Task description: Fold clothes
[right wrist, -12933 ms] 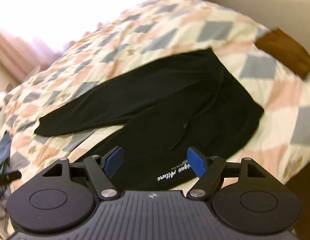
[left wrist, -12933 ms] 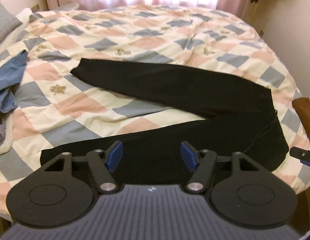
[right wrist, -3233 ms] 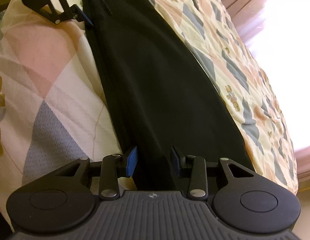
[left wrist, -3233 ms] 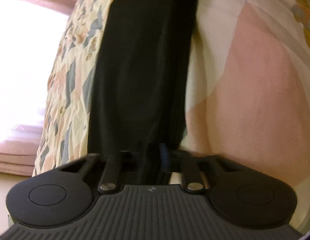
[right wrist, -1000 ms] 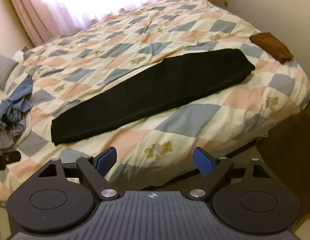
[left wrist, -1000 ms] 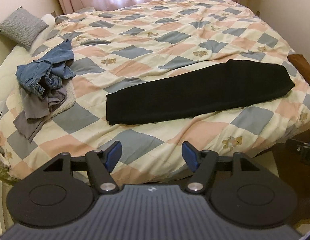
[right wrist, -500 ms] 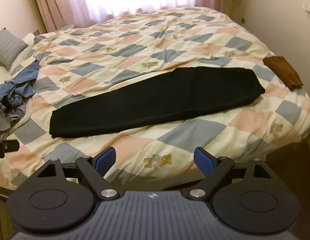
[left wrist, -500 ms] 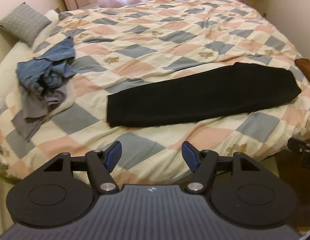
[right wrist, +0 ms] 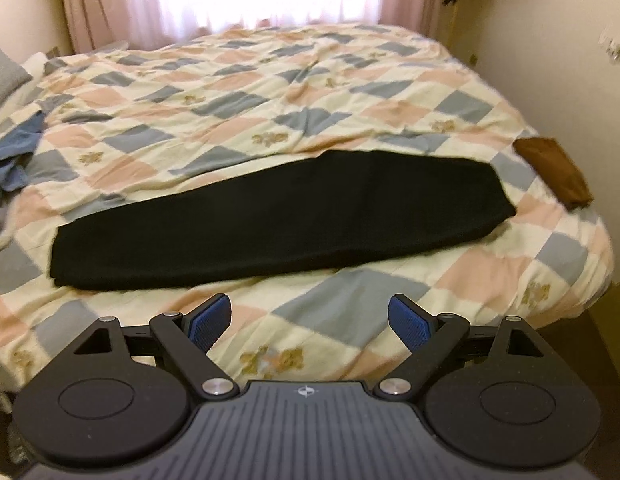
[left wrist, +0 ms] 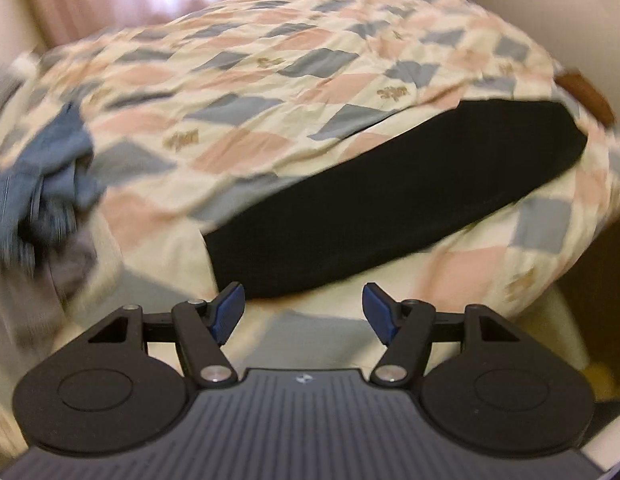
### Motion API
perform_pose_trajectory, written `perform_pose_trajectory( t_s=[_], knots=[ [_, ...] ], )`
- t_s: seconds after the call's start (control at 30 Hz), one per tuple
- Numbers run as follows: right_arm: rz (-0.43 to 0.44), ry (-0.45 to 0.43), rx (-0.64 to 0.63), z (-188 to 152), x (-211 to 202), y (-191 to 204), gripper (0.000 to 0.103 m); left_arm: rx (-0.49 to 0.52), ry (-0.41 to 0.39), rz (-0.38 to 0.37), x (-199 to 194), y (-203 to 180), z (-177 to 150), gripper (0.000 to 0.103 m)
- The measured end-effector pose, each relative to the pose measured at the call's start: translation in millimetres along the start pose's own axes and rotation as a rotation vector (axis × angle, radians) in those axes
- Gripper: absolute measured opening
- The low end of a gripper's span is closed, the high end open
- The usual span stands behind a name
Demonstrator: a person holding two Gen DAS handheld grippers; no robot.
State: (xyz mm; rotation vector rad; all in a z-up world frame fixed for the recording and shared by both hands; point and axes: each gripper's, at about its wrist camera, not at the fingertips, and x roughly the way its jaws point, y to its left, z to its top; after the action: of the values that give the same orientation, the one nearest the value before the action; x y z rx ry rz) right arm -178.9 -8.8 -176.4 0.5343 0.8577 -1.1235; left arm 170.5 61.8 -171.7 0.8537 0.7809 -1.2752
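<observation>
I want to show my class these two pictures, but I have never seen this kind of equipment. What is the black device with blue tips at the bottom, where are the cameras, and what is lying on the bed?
Each picture comes from a small wide-angle camera mounted on a hand-held gripper; a person carries one in each hand. The camera looks forward along the two fingers, so the black device at the bottom is the gripper itself, and the blue tips are its finger pads.

The blurred picture is from the left gripper. The sharper one is from the right gripper. Both are open and hold nothing.

Ahead is a bed with a checked quilt. On it lie black trousers, laid out long and flat. To the left sits a heap of blue clothes, and near the right edge a brown item.
</observation>
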Motion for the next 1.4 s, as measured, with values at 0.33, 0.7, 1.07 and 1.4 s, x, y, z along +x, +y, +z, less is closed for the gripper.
perform_pose_trajectory(
  t_s=[0.33,0.7,1.07,1.4],
  knots=[
    [-0.181,0.005,-0.101,-5.2,42.7,162.9,0.083,0.490,0.105,-0.255,124.7,112.6,66.8,0.061],
    [0.037,0.080,-0.116,-36.8,133.9,339.6,0.078,0.588,0.322,-0.588,275.1,142.0,69.9,0.061],
    [0.123,0.022,0.030,-45.5,200.4,387.8,0.059,0.522,0.404,-0.755,331.0,156.3,74.2,0.061],
    [-0.298,-0.145,-0.816,-97.2,256.6,477.9,0.067,0.531,0.491,-0.906,355.6,147.2,67.9,0.063]
  ],
)
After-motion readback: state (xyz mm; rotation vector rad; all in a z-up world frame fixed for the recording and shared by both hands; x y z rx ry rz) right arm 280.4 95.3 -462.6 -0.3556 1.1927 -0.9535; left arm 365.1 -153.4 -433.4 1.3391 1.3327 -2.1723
